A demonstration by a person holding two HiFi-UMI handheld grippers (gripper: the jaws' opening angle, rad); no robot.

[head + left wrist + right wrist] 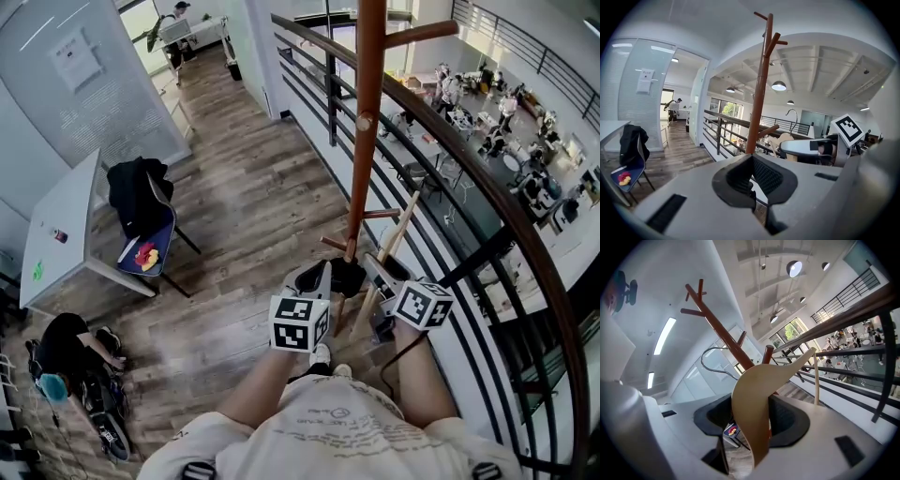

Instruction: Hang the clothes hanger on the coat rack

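The right hand-held gripper (759, 401) is clamped on the pale wooden clothes hanger (752, 418), its pads pressing one arm of the hanger from both sides. The wire hook (701, 363) curls out beyond the jaws toward the brown coat rack (717, 326) and is not yet on any peg. In the head view the hanger slants upward just beside the rack's lower pole, close to the dark railing (487, 216). The left hand-held gripper (751, 161) is level with it on the other side of the pole - jaws brought together, with nothing between them.
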